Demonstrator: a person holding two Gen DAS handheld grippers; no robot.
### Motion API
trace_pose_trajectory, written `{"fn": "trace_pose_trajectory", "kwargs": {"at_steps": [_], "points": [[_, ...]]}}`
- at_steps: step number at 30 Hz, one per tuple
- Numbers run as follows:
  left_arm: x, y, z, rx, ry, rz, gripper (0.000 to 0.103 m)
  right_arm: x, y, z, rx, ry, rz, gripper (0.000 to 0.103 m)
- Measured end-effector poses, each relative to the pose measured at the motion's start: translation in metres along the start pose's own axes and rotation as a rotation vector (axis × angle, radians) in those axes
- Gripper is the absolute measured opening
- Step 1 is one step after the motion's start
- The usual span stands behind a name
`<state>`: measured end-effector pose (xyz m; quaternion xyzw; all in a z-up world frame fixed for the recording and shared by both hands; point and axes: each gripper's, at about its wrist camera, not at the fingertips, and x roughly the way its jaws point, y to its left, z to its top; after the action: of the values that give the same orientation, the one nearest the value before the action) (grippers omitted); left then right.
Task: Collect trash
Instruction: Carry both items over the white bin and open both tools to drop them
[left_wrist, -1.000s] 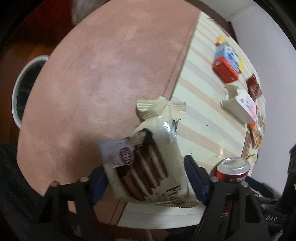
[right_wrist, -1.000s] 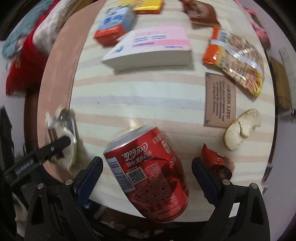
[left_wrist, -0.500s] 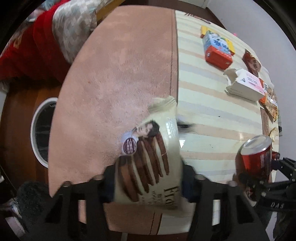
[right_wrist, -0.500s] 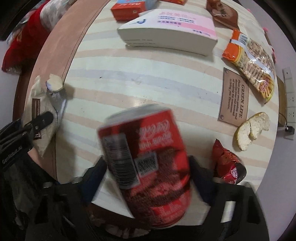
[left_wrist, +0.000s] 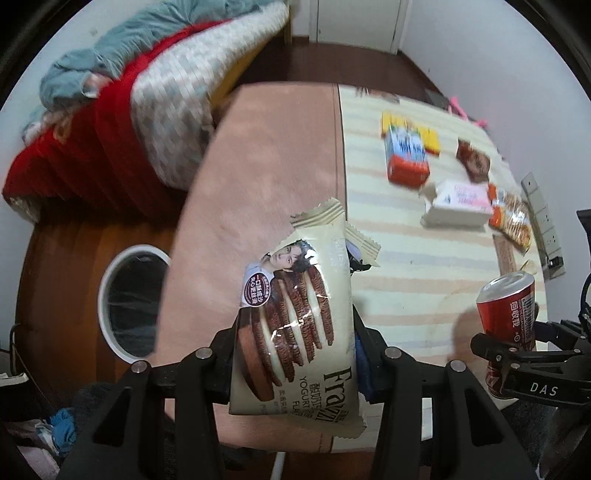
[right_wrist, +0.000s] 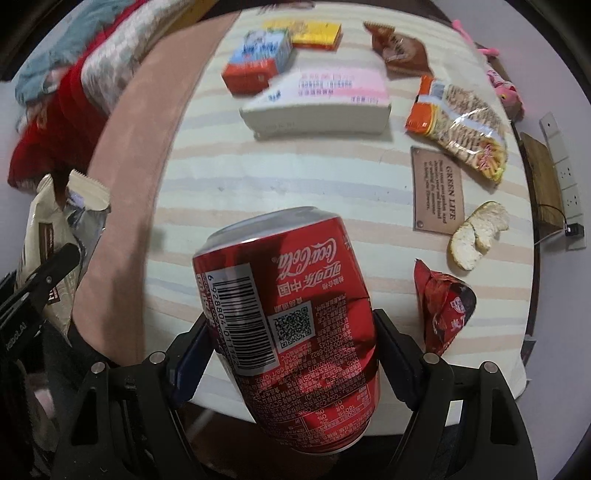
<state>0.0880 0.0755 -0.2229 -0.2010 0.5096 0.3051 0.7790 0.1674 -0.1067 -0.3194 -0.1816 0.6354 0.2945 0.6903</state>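
Observation:
My left gripper (left_wrist: 295, 354) is shut on a cream biscuit wrapper (left_wrist: 295, 317) and holds it above the table's pink edge. My right gripper (right_wrist: 291, 339) is shut on a red Coca-Cola can (right_wrist: 291, 314), dented and lifted off the striped tablecloth (right_wrist: 295, 177). The can also shows in the left wrist view (left_wrist: 508, 314), and the wrapper in the right wrist view (right_wrist: 51, 236). A white-rimmed trash bin (left_wrist: 129, 302) with a dark liner stands on the floor left of the table. A red wrapper (right_wrist: 443, 306) and a fruit peel (right_wrist: 476, 236) lie on the cloth.
On the table lie a white and pink box (right_wrist: 321, 99), a red and blue carton (right_wrist: 258, 59), a yellow pack (right_wrist: 317, 33), a brown wrapper (right_wrist: 402, 48), an orange noodle pack (right_wrist: 458, 122) and a brown tag (right_wrist: 437, 192). Bedding (left_wrist: 110, 103) is piled beyond the table.
Both grippers have risen and pulled back from the table with their loads. The left view has swung so that the bin and bedding show more.

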Motion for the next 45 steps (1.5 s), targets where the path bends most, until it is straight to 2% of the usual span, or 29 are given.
{"fn": "trace_pose_trajectory", "kwargs": {"at_steps": [4, 6, 9, 11, 18, 22, 26, 29, 33, 34, 35, 36, 37, 38, 40, 42, 43, 44, 45], "points": [[-0.03, 0.018, 0.012, -0.008, -0.075, 0.012, 0.044, -0.02, 0.014, -0.002, 0.007, -0.06, 0.035, 0.083], [-0.049, 0.032, 0.017, -0.026, -0.107, 0.006, 0.044, -0.05, 0.018, -0.002, 0.007, -0.084, 0.065, 0.083], [-0.074, 0.056, 0.024, -0.048, -0.157, 0.01, 0.044, -0.079, 0.034, 0.029, -0.014, -0.119, 0.117, 0.083], [-0.089, 0.076, 0.027, -0.065, -0.188, 0.015, 0.044, -0.106, 0.029, 0.06, -0.032, -0.133, 0.149, 0.083], [-0.116, 0.165, 0.028, -0.163, -0.235, 0.042, 0.044, -0.126, 0.138, 0.075, -0.11, -0.137, 0.301, 0.083], [-0.101, 0.23, 0.021, -0.253, -0.197, 0.056, 0.044, -0.101, 0.212, 0.091, -0.136, -0.084, 0.358, 0.083], [-0.062, 0.293, 0.014, -0.338, -0.122, 0.037, 0.044, -0.052, 0.282, 0.109, -0.171, -0.014, 0.346, 0.083], [-0.024, 0.329, 0.01, -0.397, -0.05, -0.02, 0.044, -0.011, 0.32, 0.12, -0.185, 0.043, 0.321, 0.083], [0.042, 0.368, 0.002, -0.485, 0.076, -0.109, 0.046, 0.058, 0.365, 0.134, -0.2, 0.117, 0.245, 0.083], [0.055, 0.373, 0.0, -0.502, 0.097, -0.132, 0.048, 0.07, 0.373, 0.136, -0.209, 0.13, 0.238, 0.083], [0.069, 0.378, -0.001, -0.52, 0.125, -0.135, 0.06, 0.085, 0.382, 0.139, -0.214, 0.147, 0.214, 0.083], [0.081, 0.382, -0.002, -0.535, 0.152, -0.136, 0.08, 0.097, 0.388, 0.141, -0.217, 0.161, 0.202, 0.083], [0.09, 0.386, -0.003, -0.55, 0.166, -0.15, 0.087, 0.107, 0.394, 0.143, -0.222, 0.178, 0.206, 0.083], [0.102, 0.391, -0.005, -0.573, 0.182, -0.162, 0.091, 0.119, 0.4, 0.145, -0.225, 0.197, 0.2, 0.083], [0.114, 0.398, -0.009, -0.597, 0.208, -0.152, 0.091, 0.137, 0.411, 0.147, -0.235, 0.229, 0.189, 0.084], [0.121, 0.406, -0.016, -0.632, 0.216, -0.125, 0.099, 0.155, 0.422, 0.148, -0.244, 0.261, 0.173, 0.084], [0.121, 0.411, -0.019, -0.638, 0.211, -0.102, 0.099, 0.158, 0.424, 0.149, -0.25, 0.266, 0.163, 0.084], [0.119, 0.414, -0.021, -0.64, 0.208, -0.084, 0.099, 0.161, 0.428, 0.149, -0.264, 0.265, 0.151, 0.088], [0.117, 0.419, -0.025, -0.644, 0.202, -0.051, 0.099, 0.164, 0.433, 0.151, -0.277, 0.263, 0.141, 0.096]]}}
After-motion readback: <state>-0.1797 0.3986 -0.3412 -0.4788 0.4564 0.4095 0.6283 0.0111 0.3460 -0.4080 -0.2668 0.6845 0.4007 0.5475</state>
